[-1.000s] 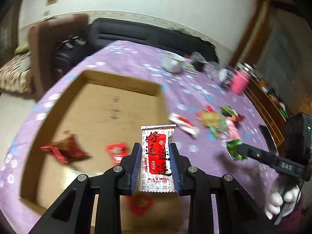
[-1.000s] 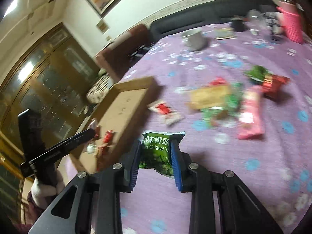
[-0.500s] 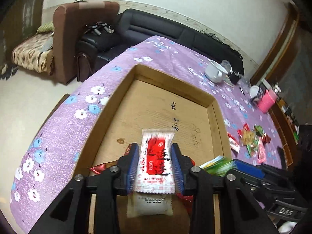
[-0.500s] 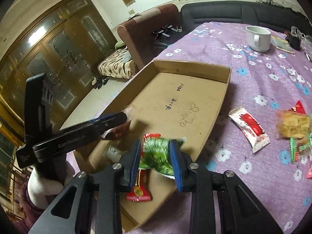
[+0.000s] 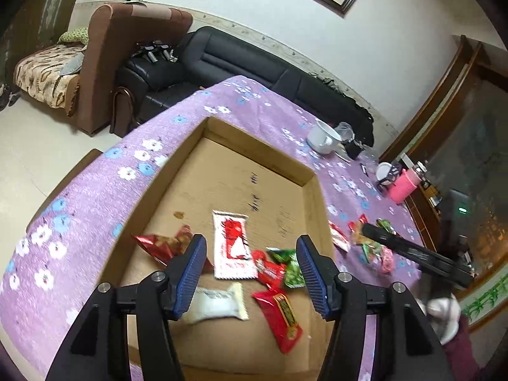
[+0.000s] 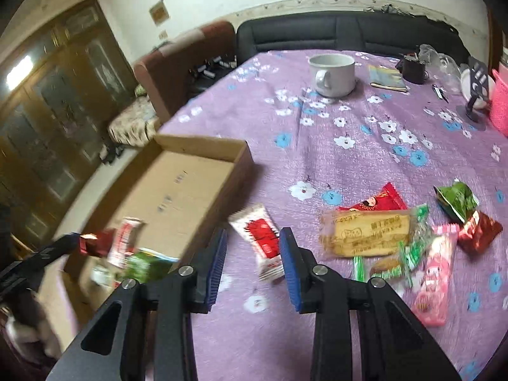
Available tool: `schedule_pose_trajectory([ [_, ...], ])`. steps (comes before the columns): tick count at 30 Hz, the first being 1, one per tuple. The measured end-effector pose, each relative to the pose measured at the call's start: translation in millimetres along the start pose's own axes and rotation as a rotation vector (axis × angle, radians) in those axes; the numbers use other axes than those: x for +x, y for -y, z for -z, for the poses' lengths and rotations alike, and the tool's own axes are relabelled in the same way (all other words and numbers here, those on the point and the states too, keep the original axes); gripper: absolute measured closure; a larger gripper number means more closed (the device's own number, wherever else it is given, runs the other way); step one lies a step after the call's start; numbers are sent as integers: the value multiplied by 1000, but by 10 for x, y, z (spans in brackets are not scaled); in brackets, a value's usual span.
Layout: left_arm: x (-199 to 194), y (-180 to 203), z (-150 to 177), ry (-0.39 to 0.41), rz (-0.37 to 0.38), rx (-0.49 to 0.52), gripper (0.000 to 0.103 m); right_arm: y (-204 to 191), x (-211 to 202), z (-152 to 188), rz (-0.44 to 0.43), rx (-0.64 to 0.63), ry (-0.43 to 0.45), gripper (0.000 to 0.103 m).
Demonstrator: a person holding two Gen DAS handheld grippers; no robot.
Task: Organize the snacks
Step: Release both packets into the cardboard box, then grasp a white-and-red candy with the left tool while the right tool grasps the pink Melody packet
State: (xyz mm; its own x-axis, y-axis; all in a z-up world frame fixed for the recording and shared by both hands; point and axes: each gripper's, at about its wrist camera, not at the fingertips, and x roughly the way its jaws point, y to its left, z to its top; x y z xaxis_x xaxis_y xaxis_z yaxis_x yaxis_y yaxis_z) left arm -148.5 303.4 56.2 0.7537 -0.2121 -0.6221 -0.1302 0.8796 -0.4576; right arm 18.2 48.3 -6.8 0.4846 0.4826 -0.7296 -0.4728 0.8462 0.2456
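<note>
Having dropped both packets into box (image 5: 222,187); right gripper (image 6: 252,265), jaws spread, now straddling white-red packet (image 6: 262,238) lying lengthwise between them; left gripper (image 5: 249,273) spread too.

The left gripper (image 5: 250,265) hangs with jaws spread wide and nothing between them; the right gripper (image 6: 252,258) likewise gapes, empty.

Desk (image 6: 365,127) under purple flowered cloth — on it: cardboard tray (image 6: 203,141), white mug (image 6: 331,74), pink cup (image 6: 500,104), loose snack packets (image 6: 365,233) beside tray.
</note>
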Motion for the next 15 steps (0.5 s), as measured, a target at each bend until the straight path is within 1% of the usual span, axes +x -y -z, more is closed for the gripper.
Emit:
schedule_pose_trajectory([
  [3,-28,114,37,-3,13,25,41,-77,252,-15,48,-73,-37,65],
  [7,-60,258,65,-6,23,55,41,-90,491,-18,77,-108,-66,65],
  [8,-61,299,75,-10,27,63,41,-71,510,-9,76,-100,-76,74],
  [9,-61,340,86,-13,29,72,41,-34,494,2,75,-80,-75,77],
  [13,-41,504,120,-26,48,102,41,127,278,137,-6,57,-78,79],
  [15,-12,627,143,-36,66,126,41,149,73,285,-13,87,-68,79],
])
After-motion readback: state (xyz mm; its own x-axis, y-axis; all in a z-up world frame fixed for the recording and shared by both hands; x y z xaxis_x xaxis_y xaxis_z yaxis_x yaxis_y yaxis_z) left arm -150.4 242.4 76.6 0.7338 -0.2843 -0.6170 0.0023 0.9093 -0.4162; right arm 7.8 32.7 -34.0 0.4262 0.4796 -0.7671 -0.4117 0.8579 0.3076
